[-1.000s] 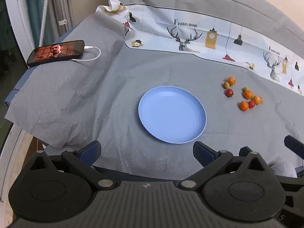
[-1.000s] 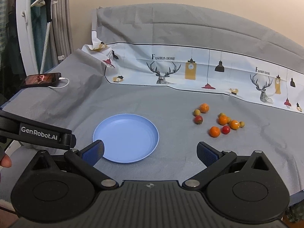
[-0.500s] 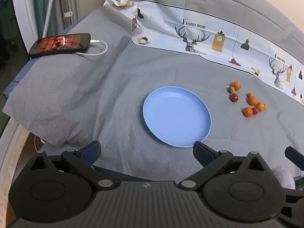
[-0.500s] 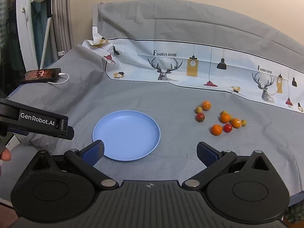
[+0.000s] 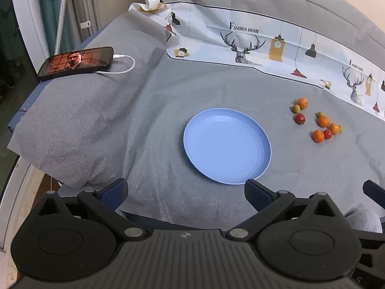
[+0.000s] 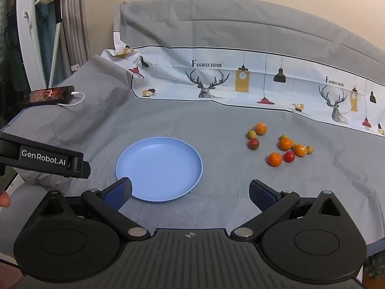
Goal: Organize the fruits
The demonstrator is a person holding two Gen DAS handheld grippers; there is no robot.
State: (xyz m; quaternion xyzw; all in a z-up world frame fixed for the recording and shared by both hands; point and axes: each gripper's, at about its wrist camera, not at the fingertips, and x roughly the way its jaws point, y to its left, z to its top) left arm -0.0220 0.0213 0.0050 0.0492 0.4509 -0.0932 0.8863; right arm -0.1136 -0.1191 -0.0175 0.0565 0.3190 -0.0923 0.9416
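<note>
Round pale-blue plastic plate (image 6: 159,168), empty, on grey cloth (image 6: 216,120). Small orange, red and yellow-green fruits (image 6: 280,144) clustered right of it, apart. Left tool (image 5: 185,192) and right tool (image 6: 190,192): jaws spread, holding nothing.

The plate (image 6: 159,168) lies on the cloth-covered tabletop (image 6: 216,120), and everything else is placed from it. To its right — well apart from its rim — the fruits (image 6: 279,144) sit in a loose cluster on the cloth. Far to its left and behind it, a phone (image 6: 49,95) rests on a raised fold, its cable (image 6: 74,101) on the side facing the plate. Behind the plate runs a printed strip (image 6: 240,79).
</note>
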